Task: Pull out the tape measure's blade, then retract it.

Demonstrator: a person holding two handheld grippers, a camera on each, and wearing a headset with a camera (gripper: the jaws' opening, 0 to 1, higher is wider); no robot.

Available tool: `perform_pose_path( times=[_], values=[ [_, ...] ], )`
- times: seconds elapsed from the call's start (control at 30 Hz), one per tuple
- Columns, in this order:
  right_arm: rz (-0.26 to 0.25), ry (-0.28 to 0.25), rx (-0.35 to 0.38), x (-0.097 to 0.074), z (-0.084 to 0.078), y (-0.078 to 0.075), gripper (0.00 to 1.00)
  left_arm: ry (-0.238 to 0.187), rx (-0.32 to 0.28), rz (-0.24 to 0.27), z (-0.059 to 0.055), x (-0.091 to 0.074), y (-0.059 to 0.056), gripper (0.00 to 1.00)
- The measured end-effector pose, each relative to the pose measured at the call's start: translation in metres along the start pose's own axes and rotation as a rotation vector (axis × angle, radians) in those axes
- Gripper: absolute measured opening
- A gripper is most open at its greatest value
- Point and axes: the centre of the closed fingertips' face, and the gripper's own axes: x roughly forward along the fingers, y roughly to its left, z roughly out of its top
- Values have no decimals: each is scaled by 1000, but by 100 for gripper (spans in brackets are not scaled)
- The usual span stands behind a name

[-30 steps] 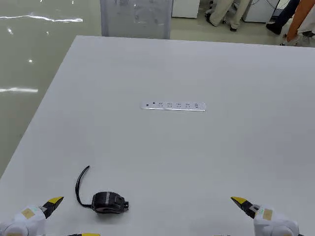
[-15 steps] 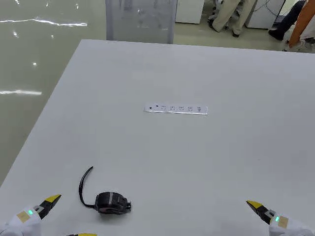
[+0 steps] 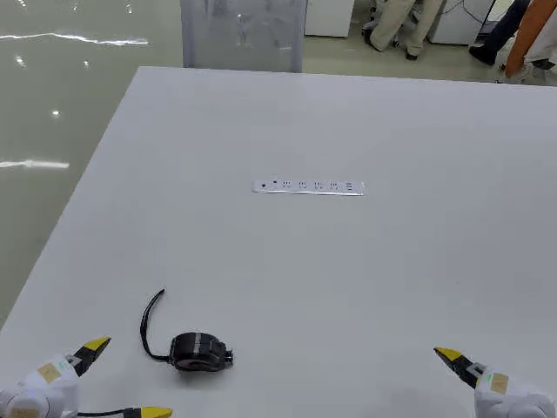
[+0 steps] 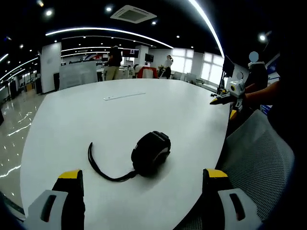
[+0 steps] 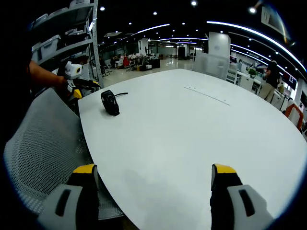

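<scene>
The left tongs stand wide open with nothing between the yellow tips, low over the near left corner of the bench; the right tongs are just as wide open and hold nothing, at the near edge of the bench, well apart from the left pair. The tape measure, a black case, lies on the bench just ahead of the left tongs and touches neither jaw; in the left gripper view it sits between the lines of the two jaws. A thin black strap curls from the case toward the left edge of the bench. Farther up the bench, well apart from the tape measure, lies a white power strip. Beyond the far edge stands a grey panel; people's legs show on the shiny floor behind. A grey mesh chair sits against the bench's near edge.
</scene>
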Motion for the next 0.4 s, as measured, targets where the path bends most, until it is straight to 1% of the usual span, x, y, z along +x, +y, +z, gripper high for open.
perform_pose_path(
  times=[0.1, 0.3, 0.4],
  values=[
    [-4, 3, 7, 0, -2, -1, 99, 0, 1, -2, 2, -1, -1, 100],
    [3, 1, 28, 1, -7, 7, 99, 9, 0, 3, 1, 0, -1, 100],
    [6, 6, 38, 2, -11, 7, 99, 5, 4, 5, 3, 0, 0, 100]
  ],
)
